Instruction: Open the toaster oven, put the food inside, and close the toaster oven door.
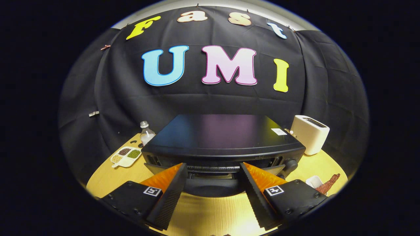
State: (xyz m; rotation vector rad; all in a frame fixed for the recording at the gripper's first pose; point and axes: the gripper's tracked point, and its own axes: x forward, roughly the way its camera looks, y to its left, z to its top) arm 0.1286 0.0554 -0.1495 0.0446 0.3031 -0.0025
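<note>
Your gripper is spread wide, and its two fingers have nothing between them except the middle of the toaster oven door. The toaster oven sits straight ahead of you on the wooden table, its flat dark top facing up toward you. The door is swung partway down, so its curved front edge hangs out just ahead of your fingertips, and you can see the wire rack through the gap above it. Whether your fingers touch the door, you cannot tell from here. A knob sits on the oven's right front corner.

To the right of the oven stands a pale toaster. Nearer to you on that side, beside your right finger, lies a small white dish with a brown crumbly strip of food just next to it. To the left of the oven you have a divided tray of grains and, behind it, a clear bottle.
</note>
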